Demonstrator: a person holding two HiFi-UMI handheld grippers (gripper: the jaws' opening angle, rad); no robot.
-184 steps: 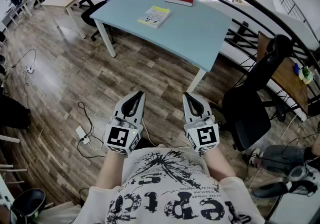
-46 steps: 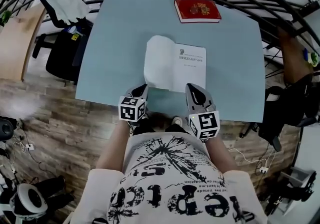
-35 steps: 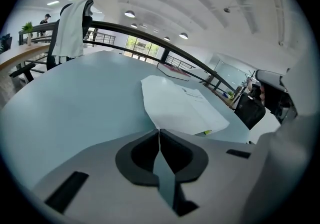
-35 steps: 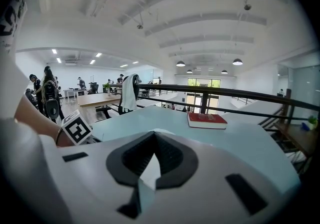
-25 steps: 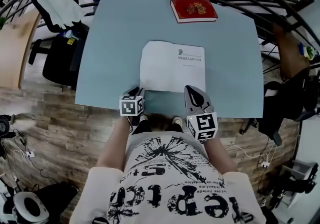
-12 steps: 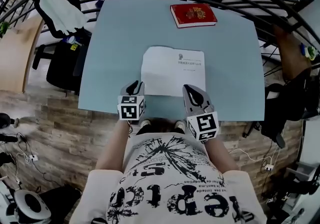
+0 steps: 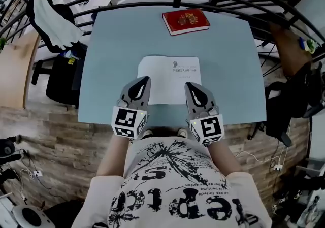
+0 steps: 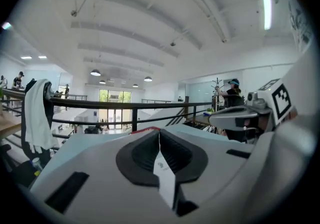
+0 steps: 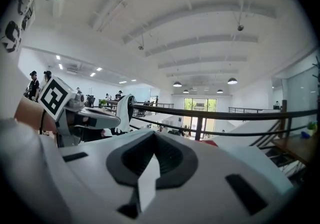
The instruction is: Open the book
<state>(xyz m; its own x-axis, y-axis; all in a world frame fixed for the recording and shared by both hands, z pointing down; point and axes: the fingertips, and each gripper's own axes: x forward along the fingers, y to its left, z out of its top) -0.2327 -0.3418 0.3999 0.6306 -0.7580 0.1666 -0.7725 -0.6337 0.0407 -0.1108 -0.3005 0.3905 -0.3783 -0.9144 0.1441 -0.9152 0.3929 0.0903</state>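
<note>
Left gripper (image 7: 144, 79) has come up off the table edge since the frame half a second back. Then we saw mostly its marker cube, low by the near edge. Now it sits raised and roughly level, side by side with the right gripper (image 7: 188, 85). Its jaws have just been closing and now meet tip to tip with nothing between them (the left gripper view shows only pads pressed together, with railing and ceiling beyond). The right gripper's jaws are also together and empty, and it's slightly raised too.

The book (image 7: 170, 76) lies open and flat on the blue table (image 7: 111, 44), near the front edge, with two white pages up and print on the right-hand one. The leaf that stood curled over the left side in the older frames is down now, and it stays down with no jaw on it.

In the head view both gripper tips overlap the book's near edge. We judge they hang above it without touching, since both gripper views look out level over the table and show no page.

The closed red book (image 7: 186, 21) sits at the far edge, well apart and not involved.

Our read is that the opening is done. The left gripper looks to have released the leaf, shut and backed off. We see nothing left but to clear both grippers. The only risk we see is the leaf springing back shut (it looks settled so far).
</note>
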